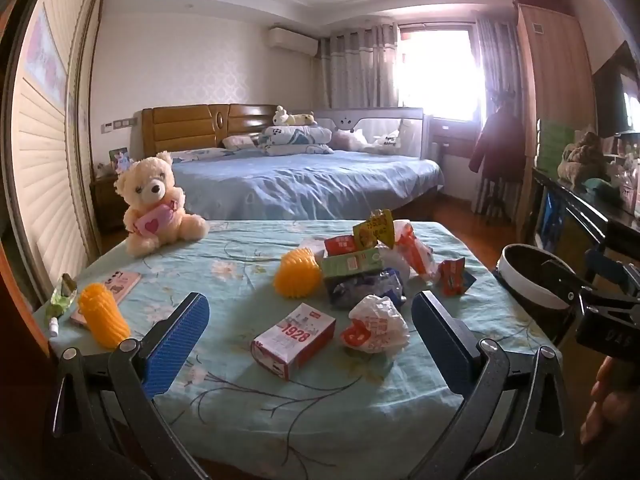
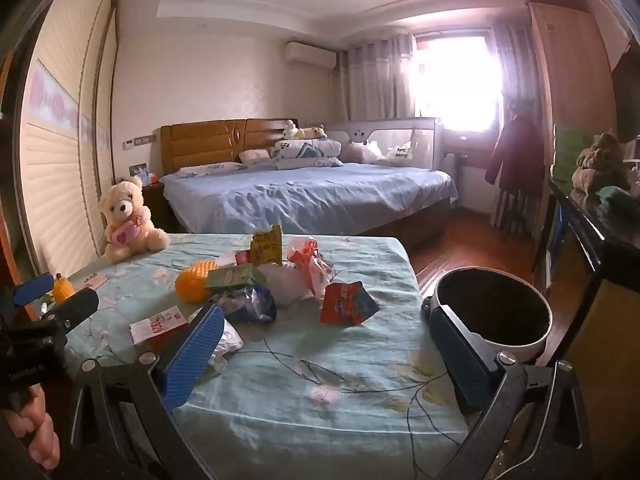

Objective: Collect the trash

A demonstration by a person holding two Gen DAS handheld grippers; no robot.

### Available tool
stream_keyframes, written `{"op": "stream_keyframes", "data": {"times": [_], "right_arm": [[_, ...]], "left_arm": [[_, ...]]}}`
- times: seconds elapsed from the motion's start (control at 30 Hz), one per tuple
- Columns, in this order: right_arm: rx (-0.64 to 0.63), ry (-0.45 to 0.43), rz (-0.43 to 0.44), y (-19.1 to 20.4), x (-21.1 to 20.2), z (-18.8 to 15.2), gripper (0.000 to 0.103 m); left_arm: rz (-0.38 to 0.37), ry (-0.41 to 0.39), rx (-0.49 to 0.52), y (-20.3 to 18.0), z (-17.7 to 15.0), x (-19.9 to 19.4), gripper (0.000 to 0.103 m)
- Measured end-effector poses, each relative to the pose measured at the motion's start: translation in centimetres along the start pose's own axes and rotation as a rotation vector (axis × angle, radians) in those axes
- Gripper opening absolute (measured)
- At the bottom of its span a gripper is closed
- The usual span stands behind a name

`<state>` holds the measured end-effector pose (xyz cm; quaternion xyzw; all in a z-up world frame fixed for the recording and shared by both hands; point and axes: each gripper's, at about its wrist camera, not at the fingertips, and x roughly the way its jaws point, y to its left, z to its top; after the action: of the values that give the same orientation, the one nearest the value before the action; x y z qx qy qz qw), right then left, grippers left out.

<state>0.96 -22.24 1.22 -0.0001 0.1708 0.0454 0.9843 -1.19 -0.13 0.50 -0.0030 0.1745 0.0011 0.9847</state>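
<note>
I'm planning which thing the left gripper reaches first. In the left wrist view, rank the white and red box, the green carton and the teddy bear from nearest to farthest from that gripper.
1. White and red box: just ahead, between the open jaws of the left gripper.
2. Green carton: in the trash pile, mid-table.
3. Teddy bear: far left corner of the table.

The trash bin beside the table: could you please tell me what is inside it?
The trash bin looks dark inside, with no trash visible. Its bottom is in shadow, and the right gripper's finger covers part of the near rim.
</note>
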Motion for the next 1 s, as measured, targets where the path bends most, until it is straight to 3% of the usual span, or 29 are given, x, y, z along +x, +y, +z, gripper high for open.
{"op": "stream_keyframes", "data": {"times": [1.0], "right_arm": [[0.022,0.022,0.023,0.18,0.44,-0.12,0.103]], "left_arm": [[0.002,0.014,-0.007,0.57,-0.42,0.55,0.103]]}}
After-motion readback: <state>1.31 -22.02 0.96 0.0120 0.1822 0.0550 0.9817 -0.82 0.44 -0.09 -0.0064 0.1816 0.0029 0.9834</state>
